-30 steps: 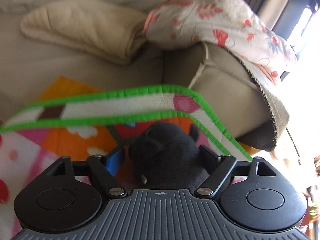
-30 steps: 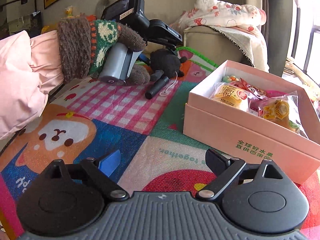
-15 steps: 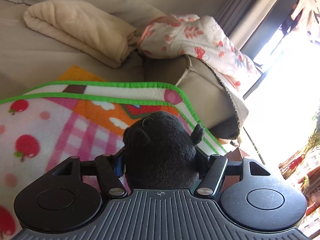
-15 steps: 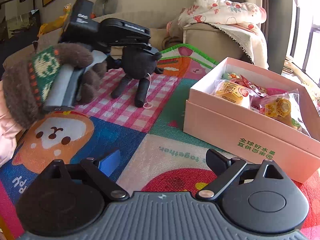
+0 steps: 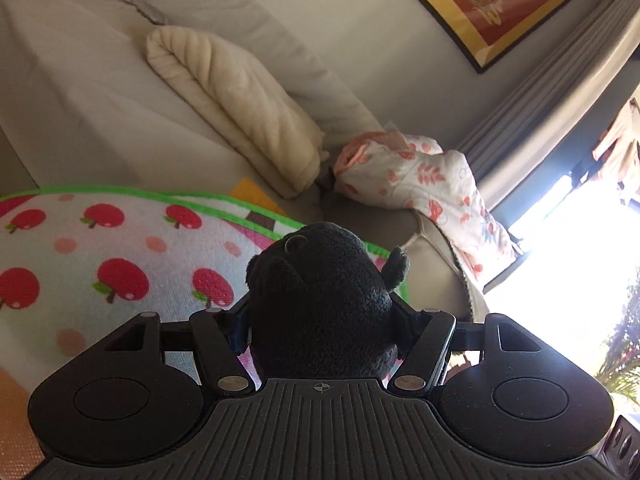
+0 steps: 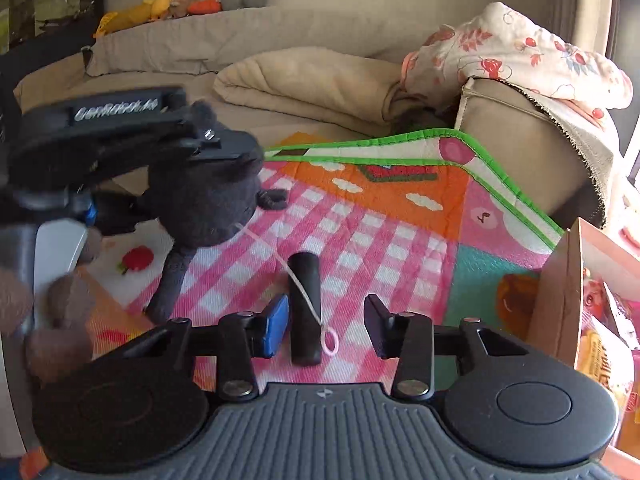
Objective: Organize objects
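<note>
A black plush toy (image 5: 320, 300) fills the space between the jaws of my left gripper (image 5: 320, 320), which is shut on its body. In the right wrist view the left gripper (image 6: 120, 140) holds the plush (image 6: 208, 200) above the colourful play mat (image 6: 380, 240). One long black leg (image 6: 305, 300) reaches the mat, with a pink looped string (image 6: 331, 338) across it. My right gripper (image 6: 326, 326) is closing with that leg between its jaws. The blue pad is close to the leg; a gap shows at the other finger.
A pink box (image 6: 560, 300) with snack packs (image 6: 604, 360) stands at the right. Behind the mat is a beige sofa with a folded cream blanket (image 6: 304, 84) and a floral cloth (image 6: 512, 56) on the armrest. A brown knit glove (image 6: 60, 320) shows at the left.
The left gripper closed on the plush and carried it up and leftward. The right gripper moved forward up to the hanging leg, and its jaws narrowed around it.
</note>
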